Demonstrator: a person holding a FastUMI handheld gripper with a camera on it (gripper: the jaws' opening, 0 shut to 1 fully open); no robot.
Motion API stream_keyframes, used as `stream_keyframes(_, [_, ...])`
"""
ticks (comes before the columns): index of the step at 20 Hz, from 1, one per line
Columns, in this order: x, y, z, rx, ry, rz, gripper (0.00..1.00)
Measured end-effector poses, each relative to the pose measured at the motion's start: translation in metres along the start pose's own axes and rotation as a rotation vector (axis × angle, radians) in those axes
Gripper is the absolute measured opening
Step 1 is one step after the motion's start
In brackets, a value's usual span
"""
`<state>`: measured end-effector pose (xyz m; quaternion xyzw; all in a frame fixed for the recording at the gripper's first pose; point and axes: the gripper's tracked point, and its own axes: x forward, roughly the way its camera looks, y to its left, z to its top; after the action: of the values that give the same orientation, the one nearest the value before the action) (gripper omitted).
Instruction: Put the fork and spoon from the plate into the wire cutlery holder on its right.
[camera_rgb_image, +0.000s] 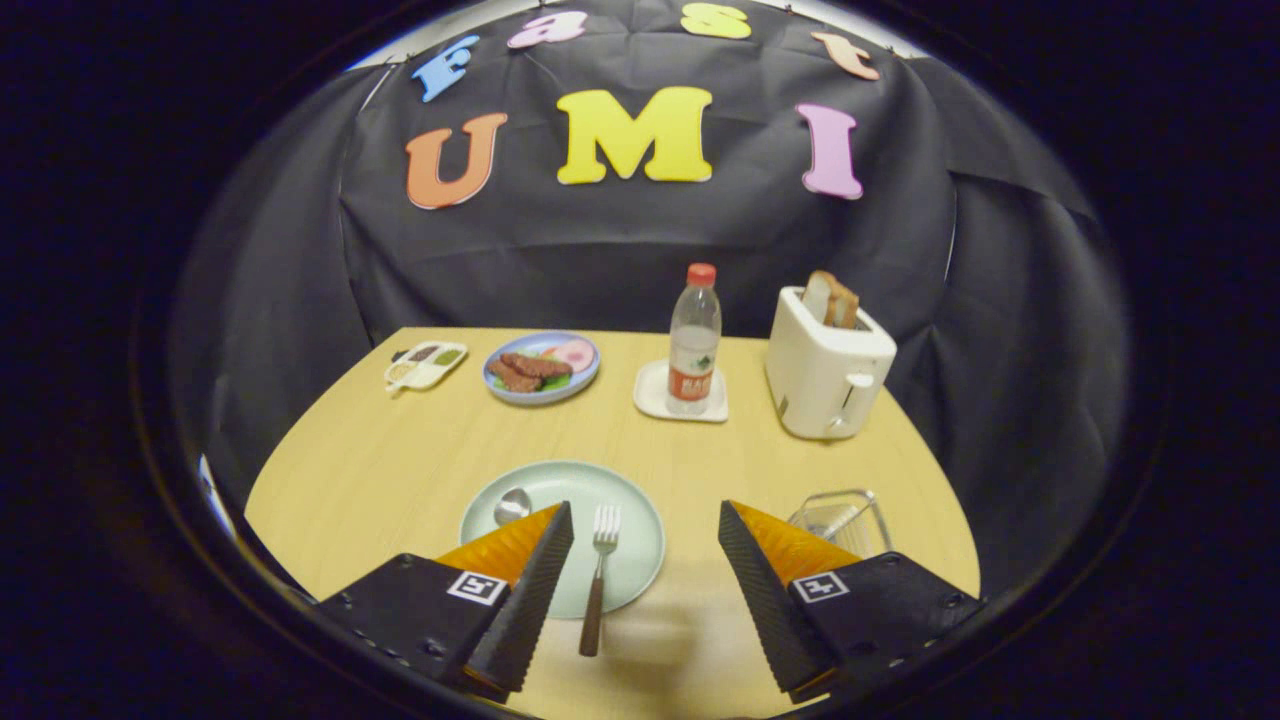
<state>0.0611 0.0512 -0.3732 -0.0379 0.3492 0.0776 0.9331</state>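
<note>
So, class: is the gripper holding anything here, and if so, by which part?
Nothing is held. The gripper is open, its fingers spread apart above the table. The fork lies between them, untouched, tines on the plate.

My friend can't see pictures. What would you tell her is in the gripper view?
An open claw hovers over a pale green plate on a wooden table, with a fork between its fingers and a spoon by the left one. A wire cutlery holder sits right of the plate; beyond are a water bottle, toaster and food plate.
</note>
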Motion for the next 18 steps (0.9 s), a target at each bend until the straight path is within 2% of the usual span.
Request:
stream_keyframes(3, [0.015, 0.017, -0.033, 0.012, 0.098, 0.026, 0.86])
stream_keyframes(6, [0.033, 0.027, -0.056, 0.015, 0.175, 0.017, 0.81])
stream_keyframes(8, [0.042, 0.03, -0.065, 0.025, 0.214, 0.009, 0.72])
stream_keyframes(9, [0.046, 0.029, -0.068, 0.029, 0.23, -0.002, 0.71])
stream_keyframes(11, [0.052, 0.032, -0.072, 0.049, 0.254, -0.01, 0.6])
stream_keyframes(13, [0.057, 0.034, -0.08, 0.053, 0.286, -0.02, 0.57])
stream_keyframes(17, [0.066, 0.039, -0.088, 0.022, 0.313, -0.025, 0.56])
stream_keyframes(18, [0.068, 0.038, -0.091, 0.018, 0.324, -0.038, 0.5])
